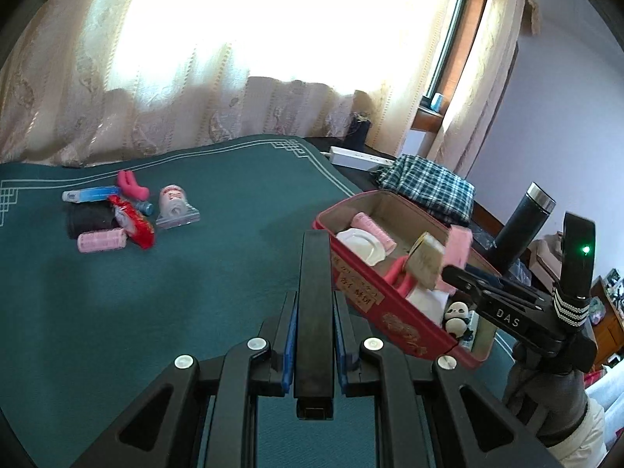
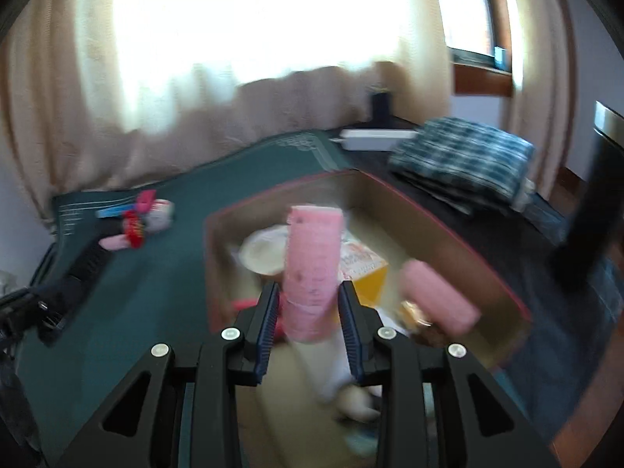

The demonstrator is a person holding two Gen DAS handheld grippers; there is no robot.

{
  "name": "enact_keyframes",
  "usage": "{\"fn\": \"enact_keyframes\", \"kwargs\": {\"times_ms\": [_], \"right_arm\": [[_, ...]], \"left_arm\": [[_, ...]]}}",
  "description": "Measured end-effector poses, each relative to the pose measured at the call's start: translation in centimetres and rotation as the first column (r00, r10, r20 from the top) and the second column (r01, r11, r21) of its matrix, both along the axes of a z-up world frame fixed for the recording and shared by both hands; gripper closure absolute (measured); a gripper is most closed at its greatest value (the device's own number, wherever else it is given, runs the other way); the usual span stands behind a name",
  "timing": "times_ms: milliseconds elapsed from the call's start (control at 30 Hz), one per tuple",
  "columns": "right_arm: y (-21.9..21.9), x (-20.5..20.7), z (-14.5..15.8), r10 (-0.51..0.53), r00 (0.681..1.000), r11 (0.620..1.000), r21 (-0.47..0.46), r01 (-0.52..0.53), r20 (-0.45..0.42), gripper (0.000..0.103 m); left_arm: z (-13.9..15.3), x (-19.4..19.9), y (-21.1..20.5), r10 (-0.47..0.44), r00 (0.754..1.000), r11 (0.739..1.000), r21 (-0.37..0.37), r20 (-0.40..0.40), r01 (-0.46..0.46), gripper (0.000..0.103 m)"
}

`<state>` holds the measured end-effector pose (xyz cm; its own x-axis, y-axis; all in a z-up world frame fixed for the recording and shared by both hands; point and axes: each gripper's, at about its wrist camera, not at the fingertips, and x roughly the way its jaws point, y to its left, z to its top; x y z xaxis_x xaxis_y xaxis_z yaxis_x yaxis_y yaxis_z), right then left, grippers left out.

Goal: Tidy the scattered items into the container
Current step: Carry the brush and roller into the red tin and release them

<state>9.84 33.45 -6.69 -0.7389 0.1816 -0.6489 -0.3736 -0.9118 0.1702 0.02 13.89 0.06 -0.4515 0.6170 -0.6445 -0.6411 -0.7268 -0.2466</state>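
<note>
right wrist view motion-blurred | red box (image 2: pixel 448 230) contents smeared | box label (image 1: pixel 357 286) text unreadable

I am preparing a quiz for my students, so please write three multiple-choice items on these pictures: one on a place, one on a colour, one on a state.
1. Where is the pink roll that the right gripper holds?
A. on a chair
B. over the open box
C. inside a drawer

2. What colour is the box on the outside?
A. red
B. blue
C. white

3. How is the left gripper?
A. open and empty
B. shut on a black bar
C. shut on a spoon

Key: 1 B, the inside of the box lies beneath the roll; 2 A, its outer wall is red; 3 B, both pads press the bar.
</note>
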Motion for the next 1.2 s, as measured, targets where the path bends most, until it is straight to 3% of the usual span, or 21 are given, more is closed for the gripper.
{"fn": "enact_keyframes", "kwargs": {"times_ms": [133,433,733,767,833,867,1033,1200], "right_arm": [[1.4,2.9,0.0,-0.051,0.999,0.999,0.002,0.051,-0.019,0.069],[1.7,4.4,0.4,-0.028,0.995,0.999,-0.04,0.025,-0.093,0.069],[2.2,5.6,0.1,-0.036,0.993,0.997,-0.076,0.027,-0.115,0.062],[2.1,5.7,0.1,-0.034,0.993,0.997,-0.072,0.026,-0.117,0.06],[1.8,5.7,0.2,-0.026,0.993,0.998,-0.061,0.019,-0.114,0.054],[1.7,5.7,0.3,-0.022,0.994,0.998,-0.056,0.016,-0.11,0.053],[1.6,6.7,1.2,-0.043,0.99,0.999,-0.036,0.038,-0.131,0.042],[1.3,6.8,1.1,-0.047,0.991,0.998,-0.049,0.041,-0.129,0.038]], "left_arm": [[0.1,0.4,1.8,-0.044,0.999,0.999,0.006,0.005,0.044,0.086],[1.6,2.2,8.2,-0.179,0.984,0.983,0.024,-0.007,0.179,0.086],[-0.2,1.8,13.6,-0.223,0.974,0.975,-0.011,0.04,0.224,0.085],[-0.6,1.5,14.0,-0.221,0.974,0.975,-0.017,0.051,0.222,0.082],[-1.0,1.0,14.2,-0.205,0.976,0.978,-0.021,0.067,0.207,0.057],[-1.2,0.7,14.3,-0.192,0.978,0.981,-0.016,0.075,0.194,0.05],[-1.0,0.7,14.3,-0.196,0.979,0.98,-0.008,0.06,0.197,0.048],[-0.8,1.1,13.4,-0.186,0.981,0.982,-0.005,0.046,0.187,0.048]]}}
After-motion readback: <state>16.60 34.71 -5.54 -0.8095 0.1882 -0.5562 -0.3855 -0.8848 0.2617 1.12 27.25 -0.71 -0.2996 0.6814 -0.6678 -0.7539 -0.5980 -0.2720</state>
